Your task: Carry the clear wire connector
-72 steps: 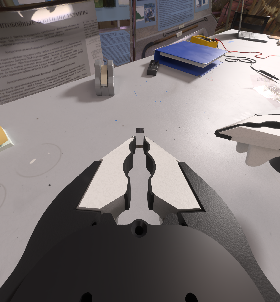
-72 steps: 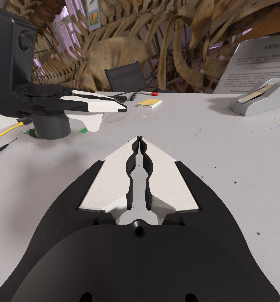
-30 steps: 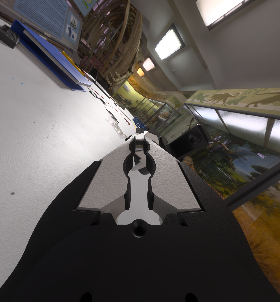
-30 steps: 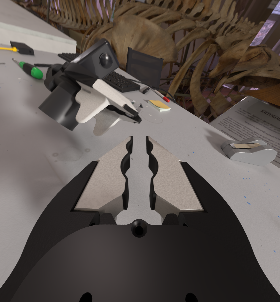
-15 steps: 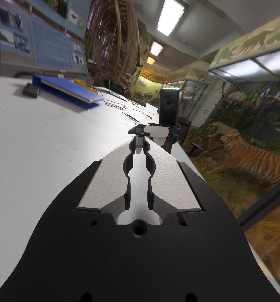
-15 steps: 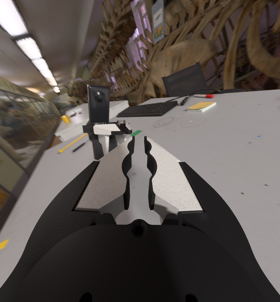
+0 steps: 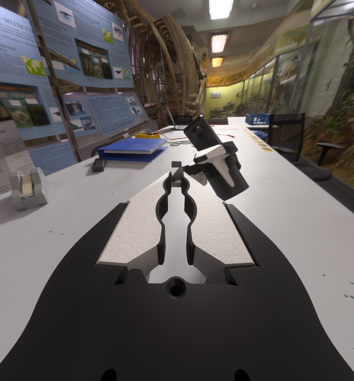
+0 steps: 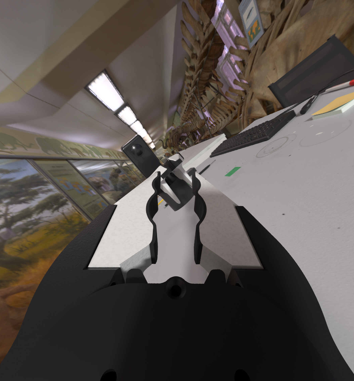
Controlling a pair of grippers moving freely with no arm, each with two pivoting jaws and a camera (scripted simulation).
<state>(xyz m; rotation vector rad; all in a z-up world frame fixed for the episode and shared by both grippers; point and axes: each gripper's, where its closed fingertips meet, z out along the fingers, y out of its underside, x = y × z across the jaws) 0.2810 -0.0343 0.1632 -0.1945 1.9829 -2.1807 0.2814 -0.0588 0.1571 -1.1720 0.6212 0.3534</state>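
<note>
The clear wire connector (image 7: 176,174), a small see-through block with a dark top, is pinched between the tips of my left gripper (image 7: 176,180) and held above the white table (image 7: 79,210). My right gripper (image 7: 189,170) shows tilted just beyond, its fingertips right beside the connector. In the right wrist view my right gripper (image 8: 176,175) is open and empty, with the left gripper (image 8: 175,191) showing between its fingers. The connector is too small to make out there.
A blue binder (image 7: 132,149), a yellow meter (image 7: 147,135), a small black block (image 7: 98,165) and a grey tape dispenser (image 7: 27,185) stand at the back left. A keyboard (image 8: 252,136), sticky notes (image 8: 341,105) and a green patch (image 8: 232,171) lie on the table.
The left gripper has lifted and swung round with the connector held throughout. The right gripper went from shut to open, opened wider, and has come up close to the left fingertips.
</note>
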